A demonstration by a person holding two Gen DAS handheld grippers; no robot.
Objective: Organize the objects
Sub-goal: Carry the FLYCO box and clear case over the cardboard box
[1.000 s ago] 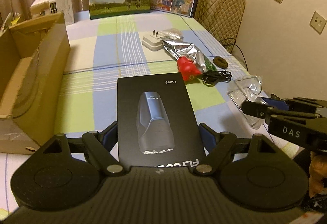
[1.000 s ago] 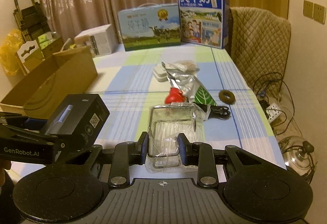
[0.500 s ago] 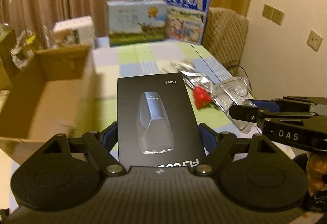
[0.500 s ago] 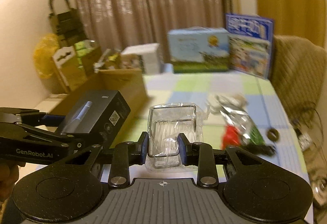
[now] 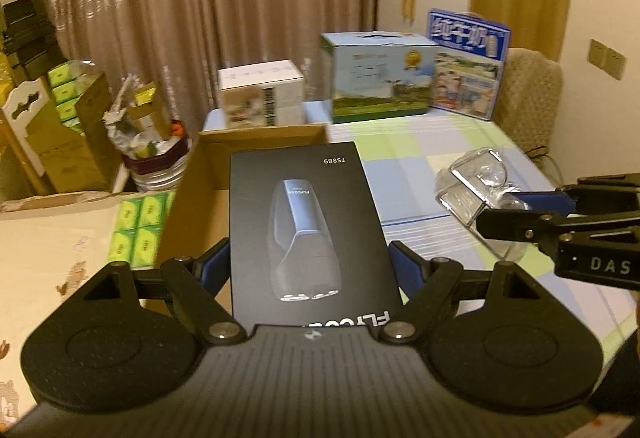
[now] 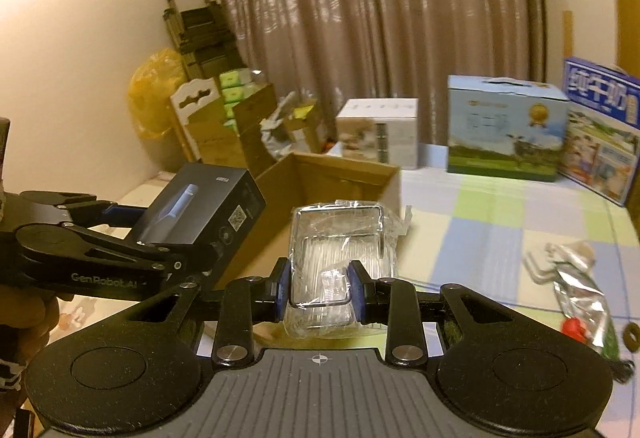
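Note:
My left gripper [image 5: 310,266] is shut on a black shaver box [image 5: 304,226] and holds it in the air over the open cardboard box [image 5: 200,198]. The shaver box also shows in the right wrist view [image 6: 200,210], above the cardboard box's left side [image 6: 340,178]. My right gripper [image 6: 320,288] is shut on a clear plastic package with a wire frame [image 6: 340,250], held in the air by the cardboard box's near right corner. The package and right gripper also show in the left wrist view [image 5: 476,190], to the right of the shaver box.
Two milk cartons [image 5: 380,74] [image 5: 468,66] and a white box [image 5: 260,94] stand at the checked table's far end [image 5: 420,142]. A foil pouch [image 6: 580,290], white adapter [image 6: 540,266], red item [image 6: 574,326] and black cable lie at right. Cluttered boxes stand left of the table.
Both grippers have swung left with their loads, from over the table's middle to above and beside the cardboard box. Both grips are unchanged.

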